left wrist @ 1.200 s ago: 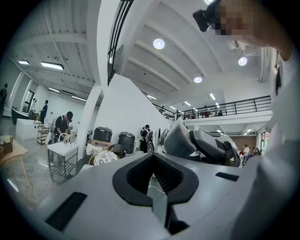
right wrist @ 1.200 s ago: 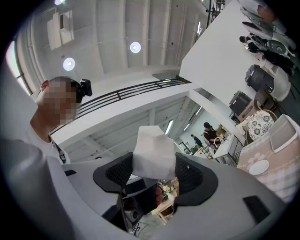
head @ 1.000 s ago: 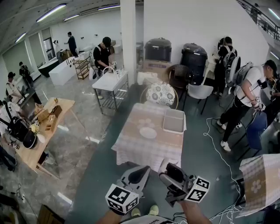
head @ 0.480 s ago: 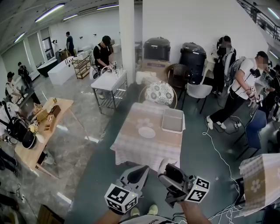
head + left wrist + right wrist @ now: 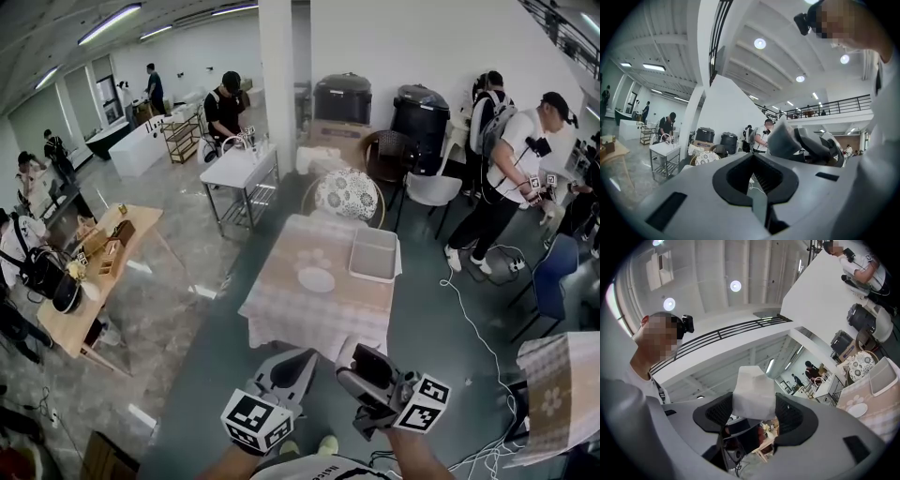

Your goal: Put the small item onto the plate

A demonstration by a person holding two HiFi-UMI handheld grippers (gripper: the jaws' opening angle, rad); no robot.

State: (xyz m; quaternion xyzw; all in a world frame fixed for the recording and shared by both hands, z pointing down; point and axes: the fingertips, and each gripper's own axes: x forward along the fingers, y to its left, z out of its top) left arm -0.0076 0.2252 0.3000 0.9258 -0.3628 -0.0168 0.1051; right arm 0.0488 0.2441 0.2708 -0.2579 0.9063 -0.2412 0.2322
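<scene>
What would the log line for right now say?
right tongs: shut on small white item | left tongs: shut, empty | plate: on checked table ahead, not yet reached

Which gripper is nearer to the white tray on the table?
Right. The right gripper, shut on the small item, hangs short of the table, roughly in line with the tray; the left gripper is further to the left.

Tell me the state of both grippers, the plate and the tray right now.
Left gripper: shut, empty.
Right gripper: shut on white item.
Plate: on the table, empty.
Tray: on the table beside the plate, empty.
</scene>
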